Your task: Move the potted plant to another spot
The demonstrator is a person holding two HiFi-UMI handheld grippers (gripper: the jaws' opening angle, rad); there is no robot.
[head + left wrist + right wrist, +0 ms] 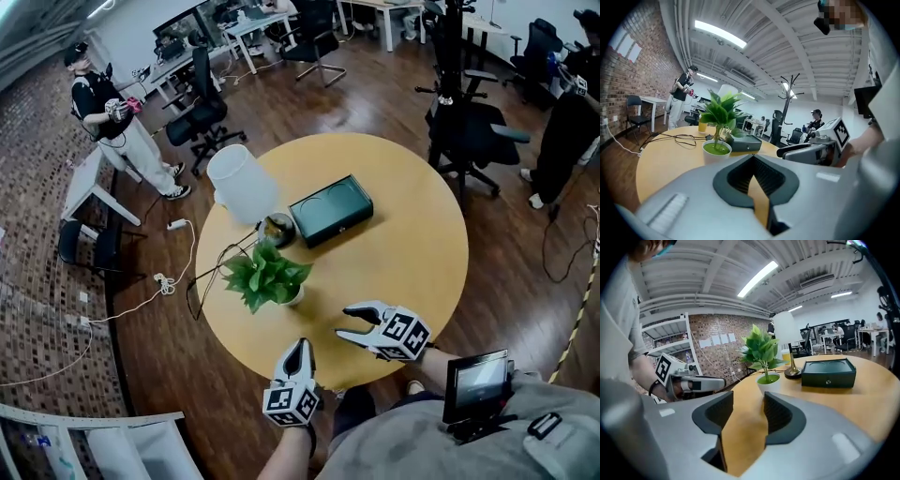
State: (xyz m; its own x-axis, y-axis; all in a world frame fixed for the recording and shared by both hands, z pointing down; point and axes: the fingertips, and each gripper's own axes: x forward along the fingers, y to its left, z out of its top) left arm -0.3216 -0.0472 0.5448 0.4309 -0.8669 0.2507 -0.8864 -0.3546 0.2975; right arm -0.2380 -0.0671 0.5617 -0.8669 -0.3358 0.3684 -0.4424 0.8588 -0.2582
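The potted plant (pixel 265 275), green leaves in a small white pot, stands at the near left of the round yellow table (pixel 412 253). My left gripper (pixel 298 351) hovers over the table's near edge, just short of the plant, its jaws shut with nothing in them. To its right, my right gripper (pixel 349 322) is open and empty, pointing left toward the pot. In the left gripper view the plant (pixel 719 110) stands ahead beyond the shut tips (pixel 752 158). The right gripper view shows the pot (pixel 768 382) just past my parted jaws (pixel 748 401).
A dark green box (pixel 330 210) lies mid-table, behind the plant. A white-shaded lamp (pixel 241 183) stands at the table's far left, with black cables (pixel 214 270) trailing off the edge. Office chairs (pixel 473 136) ring the table. A person (pixel 112 117) stands at the far left.
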